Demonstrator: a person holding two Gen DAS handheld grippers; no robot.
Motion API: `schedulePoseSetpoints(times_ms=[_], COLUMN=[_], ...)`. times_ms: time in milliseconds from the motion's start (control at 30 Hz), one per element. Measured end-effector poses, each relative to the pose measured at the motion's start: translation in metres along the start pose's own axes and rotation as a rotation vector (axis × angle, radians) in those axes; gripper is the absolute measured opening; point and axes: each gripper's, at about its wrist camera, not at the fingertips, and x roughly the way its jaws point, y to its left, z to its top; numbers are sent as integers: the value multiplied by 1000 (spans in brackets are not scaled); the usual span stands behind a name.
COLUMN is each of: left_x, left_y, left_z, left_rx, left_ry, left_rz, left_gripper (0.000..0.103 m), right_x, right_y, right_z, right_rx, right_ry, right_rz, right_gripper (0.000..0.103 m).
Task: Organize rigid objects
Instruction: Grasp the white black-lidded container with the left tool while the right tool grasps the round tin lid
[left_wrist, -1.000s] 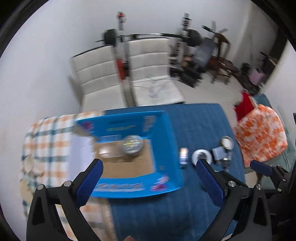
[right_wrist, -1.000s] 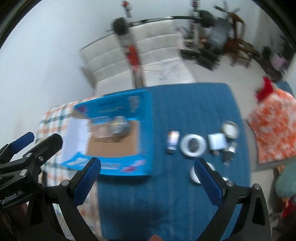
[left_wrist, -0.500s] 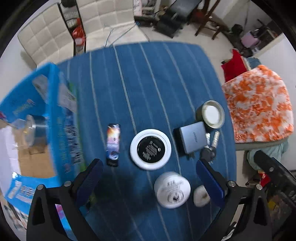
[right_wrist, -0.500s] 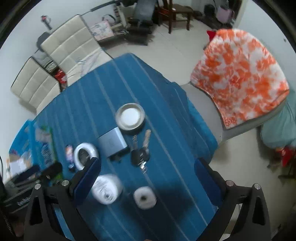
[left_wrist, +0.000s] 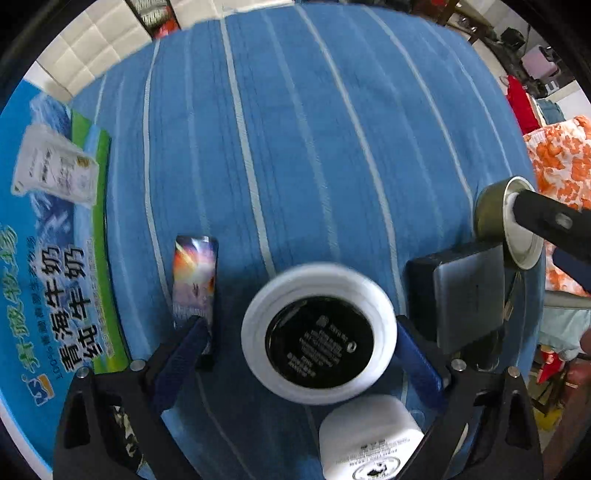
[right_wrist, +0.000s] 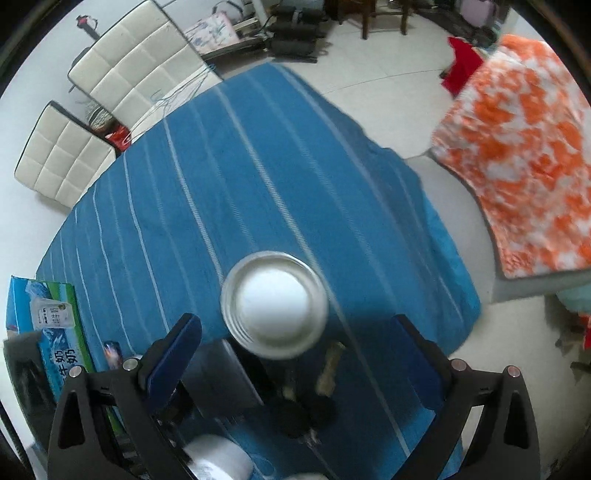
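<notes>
White-rimmed disc (left_wrist: 319, 334) now between closing left gripper (left_wrist: 301, 354) jaws.

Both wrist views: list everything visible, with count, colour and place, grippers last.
Tablecloth: one, blue with pale stripes, covers the table.
Milk carton box: one, blue with green, left table edge.
Lighter: one, colourful print, beside the box.
Round disc: one, white rim, black centre, between the left gripper's fingers.
White jar: one, below the disc.
Grey box: one, right of the disc.
Metal tin: one, silver with white top, ahead of the right gripper.
Keys: one bunch, near the tin.
Chairs: two, cream, beyond the table.
Orange-white cover: one, right.
Left gripper: open, jaws just closing around the disc.
Right gripper: open.
</notes>
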Motion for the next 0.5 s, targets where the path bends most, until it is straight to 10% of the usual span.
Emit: schedulePoseSetpoints(times_ms=[67,500], left_x=[2,-4], left_y=[-5,-20], left_z=[0,21], left_rx=[9,53], left_ry=[6,-33], left_rz=[-22,39], left_gripper=[74,74], right_x=[10,33], right_y=[5,14], right_z=[5,6], right_rx=[-23,-109], right_ry=[10,4], right_rz=[-10,-100], right_gripper=[102,69])
